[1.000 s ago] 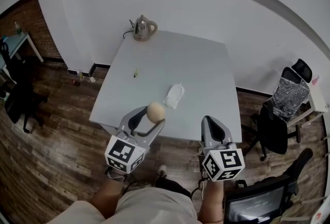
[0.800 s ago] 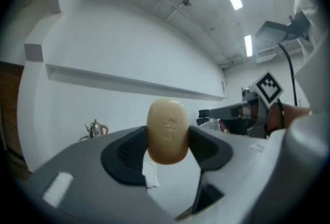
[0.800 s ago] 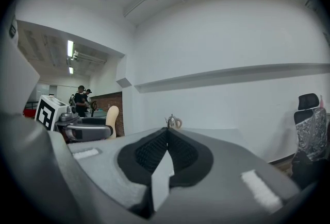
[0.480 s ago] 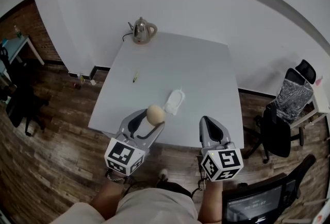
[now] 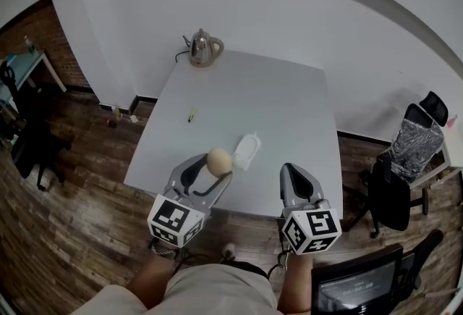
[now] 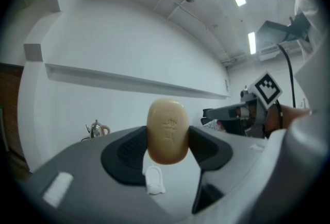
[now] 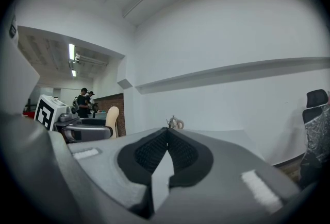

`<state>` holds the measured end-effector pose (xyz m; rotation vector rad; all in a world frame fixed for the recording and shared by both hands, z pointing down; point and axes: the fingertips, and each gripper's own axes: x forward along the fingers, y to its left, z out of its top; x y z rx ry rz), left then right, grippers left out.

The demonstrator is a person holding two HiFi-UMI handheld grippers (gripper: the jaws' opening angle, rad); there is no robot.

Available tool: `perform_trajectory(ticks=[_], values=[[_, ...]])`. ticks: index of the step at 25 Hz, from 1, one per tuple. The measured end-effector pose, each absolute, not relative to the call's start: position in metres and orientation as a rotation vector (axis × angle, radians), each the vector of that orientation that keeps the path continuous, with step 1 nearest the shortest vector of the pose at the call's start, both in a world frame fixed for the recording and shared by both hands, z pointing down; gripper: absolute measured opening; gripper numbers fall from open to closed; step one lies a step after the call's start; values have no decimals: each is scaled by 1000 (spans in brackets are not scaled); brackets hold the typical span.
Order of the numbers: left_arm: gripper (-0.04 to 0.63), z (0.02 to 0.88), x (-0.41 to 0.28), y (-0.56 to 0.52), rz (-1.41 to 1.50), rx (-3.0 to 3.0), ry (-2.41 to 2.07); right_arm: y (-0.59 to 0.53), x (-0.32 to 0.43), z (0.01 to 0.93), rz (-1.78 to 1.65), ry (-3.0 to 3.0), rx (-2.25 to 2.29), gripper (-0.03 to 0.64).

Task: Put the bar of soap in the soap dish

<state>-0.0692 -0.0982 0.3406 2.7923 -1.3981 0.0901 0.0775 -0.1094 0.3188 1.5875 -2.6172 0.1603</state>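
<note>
The left gripper [image 5: 218, 169] clasps the tan bar of soap [image 6: 167, 133] upright between its pads, above the near part of the white table [image 5: 275, 103]. The white soap dish [image 5: 246, 150] lies just beyond it on the table. The right gripper [image 7: 166, 153] is clenched and empty.

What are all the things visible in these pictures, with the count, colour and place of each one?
table: 1, white, against the white wall
kettle: 1, metal, far left corner of the table
soap dish: 1, white, near part of the table
small pen-like item: 1, yellow-green, left part of the table; too small to name
black office chair: 1, floor right of the table
silvery-backed chair: 1, behind the black one
bar of soap: 1, beige, oval, between the left gripper's jaws
left gripper: 1, grey, closed on the soap
right gripper: 1, grey, jaws together, empty
</note>
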Motion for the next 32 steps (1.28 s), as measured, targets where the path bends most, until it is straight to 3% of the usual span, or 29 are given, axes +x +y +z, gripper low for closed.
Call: perform_trajectory(ticks=[32], values=[[268,351,-35,-150,151,2666,-1495,-180,114,325,163,-2681,1501,3]])
